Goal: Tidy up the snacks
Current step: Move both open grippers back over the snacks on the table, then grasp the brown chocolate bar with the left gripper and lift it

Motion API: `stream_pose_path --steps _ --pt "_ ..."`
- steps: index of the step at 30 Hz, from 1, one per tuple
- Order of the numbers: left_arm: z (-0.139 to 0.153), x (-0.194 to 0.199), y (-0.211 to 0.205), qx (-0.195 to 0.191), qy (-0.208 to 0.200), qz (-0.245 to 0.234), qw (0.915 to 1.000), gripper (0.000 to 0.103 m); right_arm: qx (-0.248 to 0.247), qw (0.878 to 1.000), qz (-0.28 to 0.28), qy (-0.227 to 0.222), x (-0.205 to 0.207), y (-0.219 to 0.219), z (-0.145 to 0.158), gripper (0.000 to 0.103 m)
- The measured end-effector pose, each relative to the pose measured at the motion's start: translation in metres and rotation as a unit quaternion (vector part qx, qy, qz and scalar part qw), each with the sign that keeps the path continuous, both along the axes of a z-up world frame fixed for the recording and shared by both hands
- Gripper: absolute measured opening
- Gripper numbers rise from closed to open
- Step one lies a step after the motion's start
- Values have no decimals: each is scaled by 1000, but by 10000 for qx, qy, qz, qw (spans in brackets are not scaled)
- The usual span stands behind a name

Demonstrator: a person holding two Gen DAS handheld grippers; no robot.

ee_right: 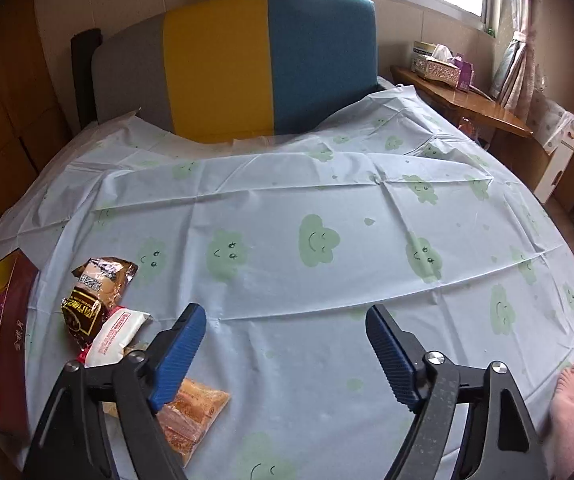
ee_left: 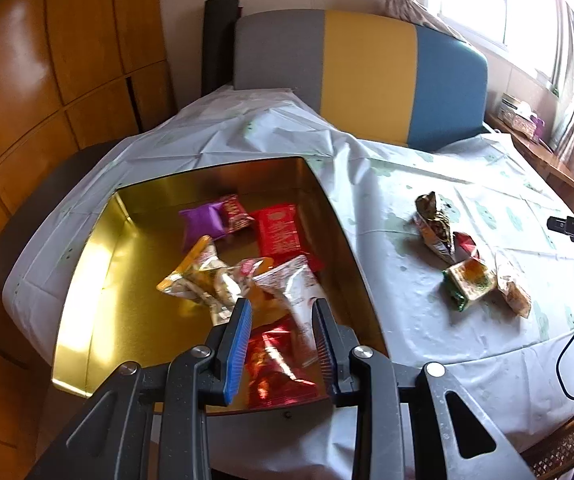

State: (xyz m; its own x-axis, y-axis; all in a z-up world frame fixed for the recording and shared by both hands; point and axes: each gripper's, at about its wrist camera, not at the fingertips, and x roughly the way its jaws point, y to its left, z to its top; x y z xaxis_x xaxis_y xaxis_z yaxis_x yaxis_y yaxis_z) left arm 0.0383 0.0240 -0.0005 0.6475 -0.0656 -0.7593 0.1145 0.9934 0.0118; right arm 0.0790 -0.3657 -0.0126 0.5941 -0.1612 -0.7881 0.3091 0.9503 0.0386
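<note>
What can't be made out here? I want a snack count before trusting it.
- Left view: left gripper hides part of the red packet in the tin.
- Left view: table packets overlap.
- Right view: tin cut off by the left edge.
- Right view: right gripper finger covers the orange packet.

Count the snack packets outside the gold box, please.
4, clustered on the tablecloth: brown packet, red packet partly under it, green packet, tan packet; more may be hidden.

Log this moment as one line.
left tool: narrow gap, empty, over gold tin box | right tool: open, empty, above cloud-print tablecloth | loose snack packets: still outside box
</note>
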Motion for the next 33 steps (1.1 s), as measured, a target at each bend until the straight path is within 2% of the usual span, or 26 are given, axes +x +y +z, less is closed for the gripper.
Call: stream_pose_path --steps 7,20,27,33 --pt "0 4 -21 77 31 -236 9997 31 211 9995 -195 163 -1 -9 -8 92" --pt "5 17 -73 99 44 -896 9959 31 550 9976 -418 80 -4 -20 -3 92" --pt "2 33 -109 -3 199 -1302 9913 31 652 9973 -331 -8 -6 -18 1 93" --pt "-12 56 -133 65 536 -1547 9865 32 691 9974 -181 -44 -5 -11 4 93"
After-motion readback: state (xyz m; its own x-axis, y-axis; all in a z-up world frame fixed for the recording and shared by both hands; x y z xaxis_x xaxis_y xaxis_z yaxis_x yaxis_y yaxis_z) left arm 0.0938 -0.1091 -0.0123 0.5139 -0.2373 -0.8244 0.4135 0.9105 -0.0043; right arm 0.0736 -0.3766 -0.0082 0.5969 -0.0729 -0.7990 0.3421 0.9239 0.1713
